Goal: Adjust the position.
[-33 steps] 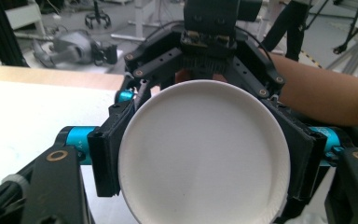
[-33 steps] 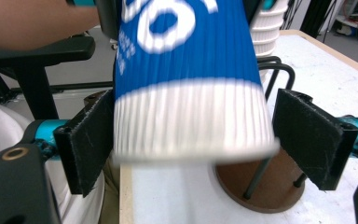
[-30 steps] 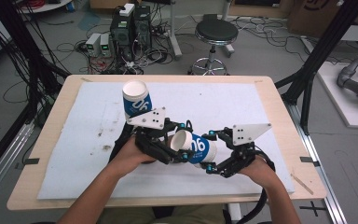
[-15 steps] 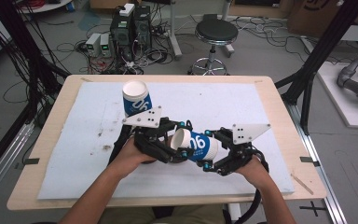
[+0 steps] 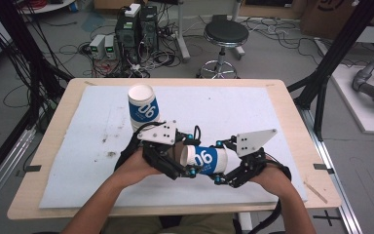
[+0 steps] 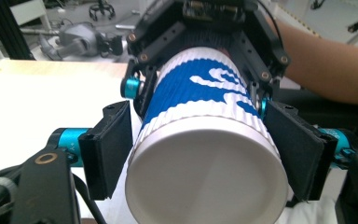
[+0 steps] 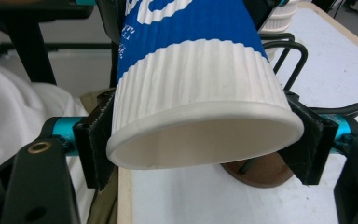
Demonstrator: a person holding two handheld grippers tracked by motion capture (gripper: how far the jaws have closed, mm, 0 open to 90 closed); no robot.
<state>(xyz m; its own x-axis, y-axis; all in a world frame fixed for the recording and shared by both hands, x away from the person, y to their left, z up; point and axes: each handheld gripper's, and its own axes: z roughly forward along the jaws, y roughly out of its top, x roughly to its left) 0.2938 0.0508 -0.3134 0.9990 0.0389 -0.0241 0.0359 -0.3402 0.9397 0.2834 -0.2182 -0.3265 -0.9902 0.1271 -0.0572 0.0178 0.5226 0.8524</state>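
High view: a blue-and-white ribbed paper cup [image 5: 207,159] lies sideways above the near table, right gripper [image 5: 226,168] pinching it, left gripper [image 5: 182,161] flanking its end, grip uncertain. Likely mid-handover; next, one releases.

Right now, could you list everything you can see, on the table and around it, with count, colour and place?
Paper cups: 2, white and blue; one upright at the mat's far left, one lying sideways between both grippers.
Mat: 1, white, covering the table.
Table: 1, light wood.
Stool: 1, black, on the floor beyond the table.
Computer towers: 2, dark, on the floor beyond the table.
Left gripper: 1, black, jaws beside the cup's closed end.
Right gripper: 1, black, jaws clamping the cup near its open rim.
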